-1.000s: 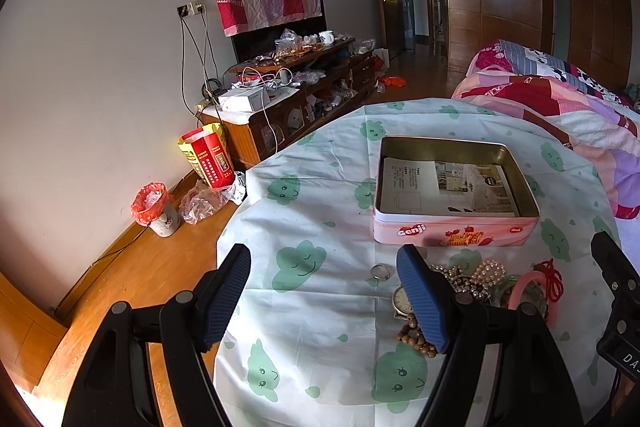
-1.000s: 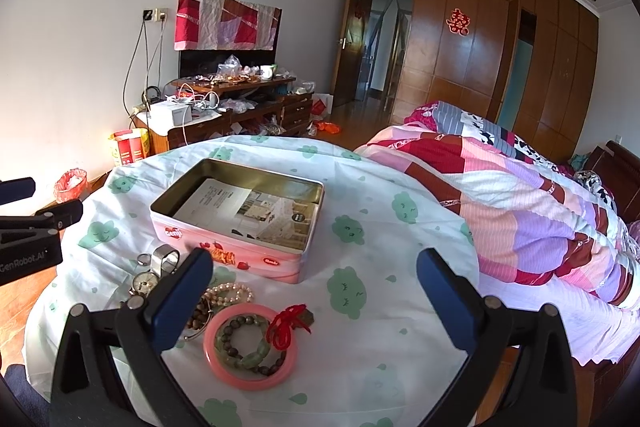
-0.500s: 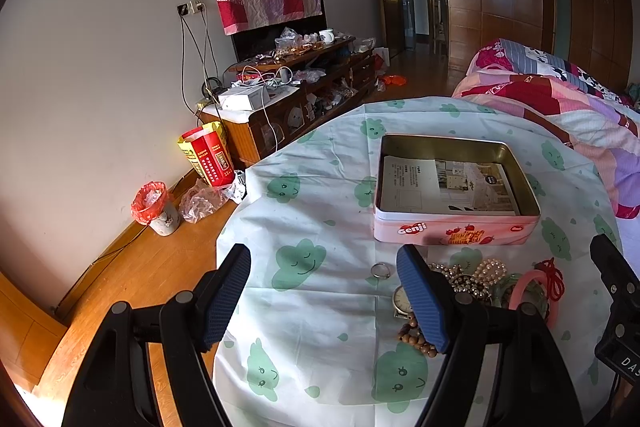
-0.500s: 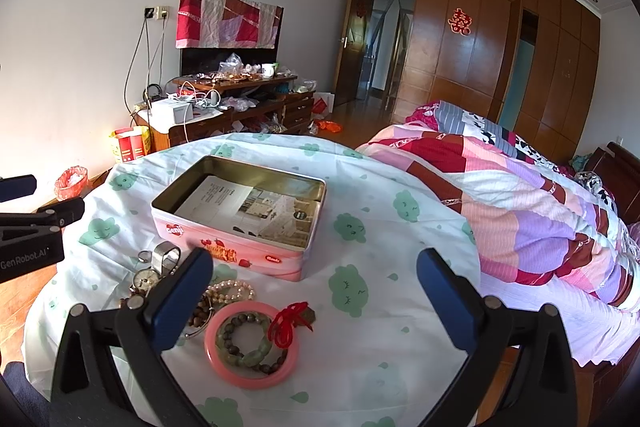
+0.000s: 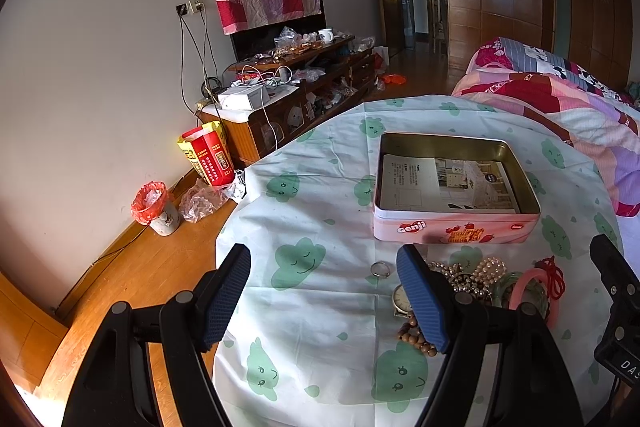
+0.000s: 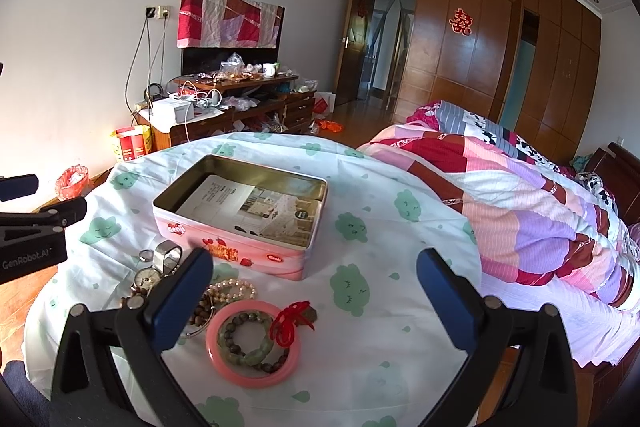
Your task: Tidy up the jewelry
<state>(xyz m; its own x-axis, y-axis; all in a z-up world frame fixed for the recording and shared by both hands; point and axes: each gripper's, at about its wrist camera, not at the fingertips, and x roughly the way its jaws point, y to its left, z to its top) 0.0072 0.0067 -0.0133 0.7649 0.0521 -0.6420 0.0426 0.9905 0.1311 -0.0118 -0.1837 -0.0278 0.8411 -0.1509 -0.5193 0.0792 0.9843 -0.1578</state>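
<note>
Both grippers hover with nothing held: the left gripper [image 5: 324, 301] and the right gripper [image 6: 314, 297] have their jaws spread wide. Jewelry lies heaped just in front of the open Genji tin [image 6: 240, 247]: a pink bangle [image 6: 253, 341] ringing a green bead bracelet [image 6: 248, 343], a pearl bracelet [image 6: 232, 289], a wooden bead strand [image 5: 416, 337], a watch [image 6: 147, 277] and a small ring [image 5: 379, 269]. The bangle looks light, stiff and slick, so pinching across its rim seems best; the beaded strands are limp and would drape.

Left gripper [image 5: 324, 301] jaws apart, empty, above the tablecloth [image 5: 320, 291]; open tin [image 5: 454, 187] at one o'clock; ring [image 5: 379, 269] and jewelry pile [image 5: 476, 279] at three o'clock
</note>
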